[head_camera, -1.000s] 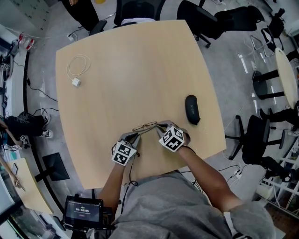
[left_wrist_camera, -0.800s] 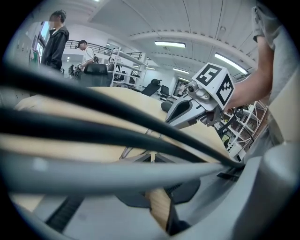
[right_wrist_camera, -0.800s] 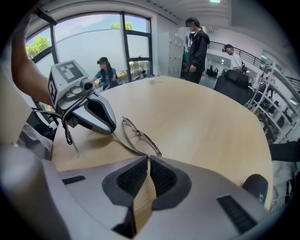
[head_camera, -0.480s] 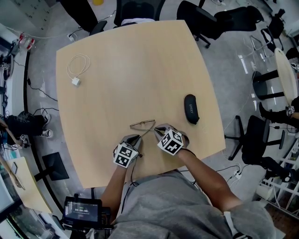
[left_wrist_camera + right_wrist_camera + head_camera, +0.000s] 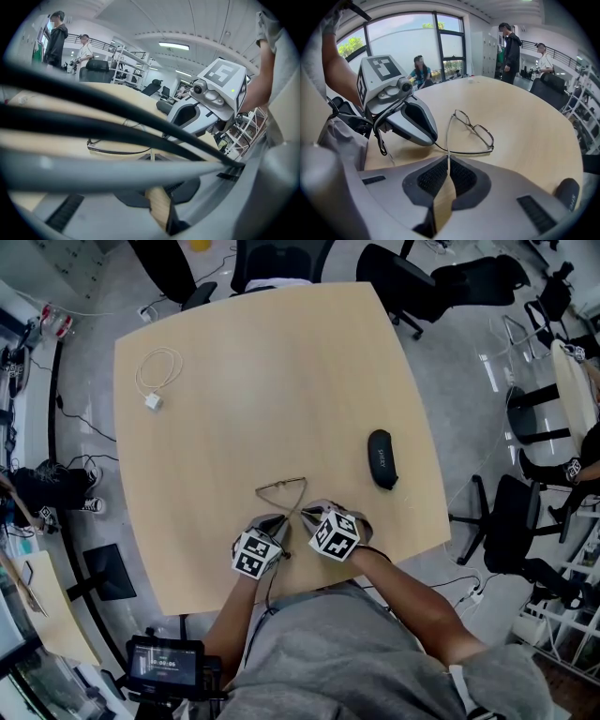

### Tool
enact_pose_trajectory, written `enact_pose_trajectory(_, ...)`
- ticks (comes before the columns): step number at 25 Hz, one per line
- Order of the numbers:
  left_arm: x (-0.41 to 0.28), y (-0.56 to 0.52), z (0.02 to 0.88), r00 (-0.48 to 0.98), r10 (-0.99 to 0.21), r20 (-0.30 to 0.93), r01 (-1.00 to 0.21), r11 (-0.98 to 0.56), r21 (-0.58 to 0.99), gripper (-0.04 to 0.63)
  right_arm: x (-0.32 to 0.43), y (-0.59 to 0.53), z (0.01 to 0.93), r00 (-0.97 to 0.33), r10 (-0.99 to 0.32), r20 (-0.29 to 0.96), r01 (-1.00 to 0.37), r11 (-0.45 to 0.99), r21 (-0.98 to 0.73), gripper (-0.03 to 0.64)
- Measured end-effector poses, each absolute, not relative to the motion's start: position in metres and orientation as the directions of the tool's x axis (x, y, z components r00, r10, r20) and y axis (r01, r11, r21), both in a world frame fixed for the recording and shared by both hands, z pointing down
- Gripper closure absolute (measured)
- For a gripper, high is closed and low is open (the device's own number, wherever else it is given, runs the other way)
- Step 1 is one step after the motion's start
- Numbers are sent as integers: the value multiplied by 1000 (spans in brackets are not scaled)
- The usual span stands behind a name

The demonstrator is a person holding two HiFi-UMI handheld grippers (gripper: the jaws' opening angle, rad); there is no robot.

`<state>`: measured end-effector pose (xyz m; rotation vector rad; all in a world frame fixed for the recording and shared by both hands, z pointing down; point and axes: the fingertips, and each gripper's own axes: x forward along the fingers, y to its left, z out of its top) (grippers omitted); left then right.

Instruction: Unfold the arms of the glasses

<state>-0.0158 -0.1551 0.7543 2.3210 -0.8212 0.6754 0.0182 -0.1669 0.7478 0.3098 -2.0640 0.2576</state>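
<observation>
Thin metal-rimmed glasses (image 5: 280, 487) lie on the light wooden table (image 5: 262, 371), lens front away from me. Their two arms run back toward me and cross near my grippers. In the right gripper view the glasses (image 5: 474, 130) sit just past the jaws, and one arm runs straight down into my right gripper (image 5: 447, 161), which is shut on its tip. The other arm leads left to the nose of my left gripper (image 5: 432, 139). In the left gripper view, cables hide much, but a thin arm enters the shut left gripper (image 5: 152, 158). From above, the left gripper (image 5: 277, 524) and right gripper (image 5: 307, 513) sit side by side.
A black glasses case (image 5: 381, 458) lies to the right of the grippers. A coiled white cable with a plug (image 5: 154, 382) rests at the far left of the table. Office chairs (image 5: 403, 273) stand around the table, and people stand in the background.
Both grippers have drawn back toward me and closer together. The glasses' arms have swung out from the lens front, which now lies slightly farther left.
</observation>
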Motion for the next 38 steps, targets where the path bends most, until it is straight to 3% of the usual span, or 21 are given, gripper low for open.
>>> enact_pose_trajectory(14, -4, -153, 747, 715, -400, 573, -680, -588, 437, 568, -1, -141, 748, -522, -9, 853, -205, 972, -116, 594)
enact_pose_trajectory(22, -14, -144, 710, 792, -394, 467, -607, -589, 533, 567, -1, -135, 754, -515, 37, 856, -167, 976, -142, 594)
enact_pose_trajectory(30, -20, -137, 717, 822, -305, 481, -557, -609, 564, 566, 7, -151, 762, -482, -9, 876, -244, 962, -124, 592)
enact_pose_trajectory(38, -32, -180, 719, 781, -380, 496, -611, -632, 477, 566, -4, -163, 760, -494, -40, 869, -294, 948, -124, 594)
